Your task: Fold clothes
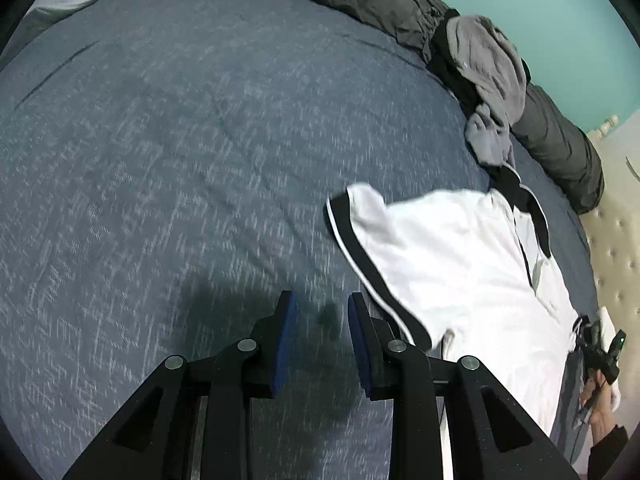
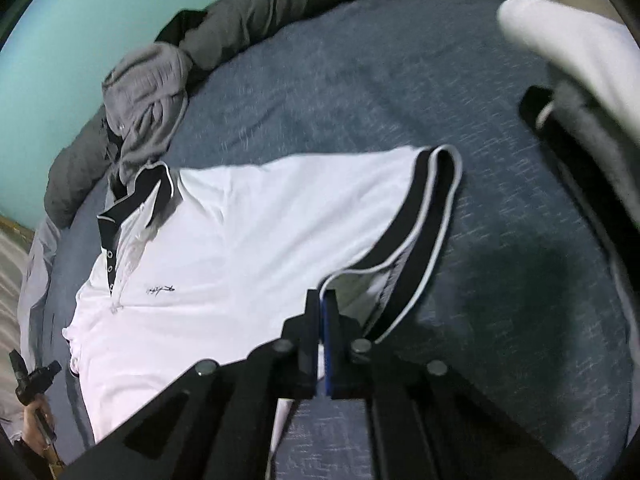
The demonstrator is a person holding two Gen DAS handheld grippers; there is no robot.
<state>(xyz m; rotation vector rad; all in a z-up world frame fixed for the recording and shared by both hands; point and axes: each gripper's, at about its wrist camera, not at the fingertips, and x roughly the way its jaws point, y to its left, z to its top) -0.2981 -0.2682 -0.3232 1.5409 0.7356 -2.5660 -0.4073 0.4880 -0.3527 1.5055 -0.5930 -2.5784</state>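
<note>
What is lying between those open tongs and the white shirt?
Nothing visible: only bare blue bedsheet lies between the open left tongs and the white shirt beside them. The grey clothes sit farther off, beyond the shirt's collar.

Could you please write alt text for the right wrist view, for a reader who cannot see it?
The right gripper, jaws closed, pinches the edge of a white polo shirt with black trim, spread on a blue-grey bed cover. A grey garment lies crumpled beyond the collar.

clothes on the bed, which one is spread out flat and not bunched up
The white polo shirt with the black collar and black sleeve trim. It lies spread on the blue bedspread, while the grey garment sits crumpled in a heap beyond its collar.
</note>
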